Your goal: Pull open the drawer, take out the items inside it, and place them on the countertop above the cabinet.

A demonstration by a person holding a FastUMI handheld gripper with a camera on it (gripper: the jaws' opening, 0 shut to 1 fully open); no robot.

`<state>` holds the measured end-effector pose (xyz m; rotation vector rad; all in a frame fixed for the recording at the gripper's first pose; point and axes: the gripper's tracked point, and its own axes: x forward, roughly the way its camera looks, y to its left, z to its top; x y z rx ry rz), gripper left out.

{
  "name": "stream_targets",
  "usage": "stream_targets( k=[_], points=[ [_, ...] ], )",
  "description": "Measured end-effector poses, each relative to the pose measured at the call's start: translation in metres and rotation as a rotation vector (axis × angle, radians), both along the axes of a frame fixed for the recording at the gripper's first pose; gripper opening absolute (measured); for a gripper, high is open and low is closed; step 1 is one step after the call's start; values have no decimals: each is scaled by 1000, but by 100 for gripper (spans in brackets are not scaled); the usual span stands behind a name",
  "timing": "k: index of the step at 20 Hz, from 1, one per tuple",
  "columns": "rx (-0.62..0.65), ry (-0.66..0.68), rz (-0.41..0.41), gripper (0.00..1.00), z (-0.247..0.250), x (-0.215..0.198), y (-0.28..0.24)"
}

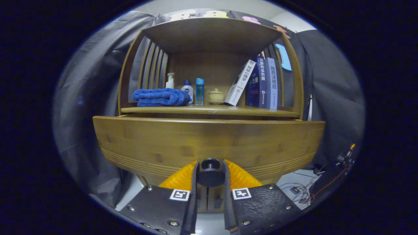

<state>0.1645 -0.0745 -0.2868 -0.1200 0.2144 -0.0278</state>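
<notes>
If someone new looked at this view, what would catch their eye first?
Probably the dark round drawer knob, gripped between the fingers of the gripper, with the wide wooden drawer front behind it. Next, on the shelf above, the folded blue towel, then the leaning books on the opposite side.

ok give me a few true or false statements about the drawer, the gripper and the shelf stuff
1. The gripper has both fingers closed on the drawer knob. True.
2. The drawer front stands out from the cabinet, toward the gripper. True.
3. The folded blue towel lies inside the drawer. False: it lies on the countertop, left of the bottles.
4. The books lie flat in a stack. False: they stand upright, the white book leaning.
5. A small lidded pot sits between the blue bottle and the books. True.
</notes>
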Motion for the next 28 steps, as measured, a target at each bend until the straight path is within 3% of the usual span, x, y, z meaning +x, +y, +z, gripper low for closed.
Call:
stream_targets(
  k=[10, 13, 19, 23, 28],
  points=[
    [61, 27, -24, 33, -10, -81, 6],
    [22, 26, -14, 33, -8, -101, 8],
    [-32, 40, -16, 33, -10, -132, 10],
    [1, 69, -54, 34, -10, -136, 10],
    [-98, -52, -61, 65, 38, -132, 16]
  ],
)
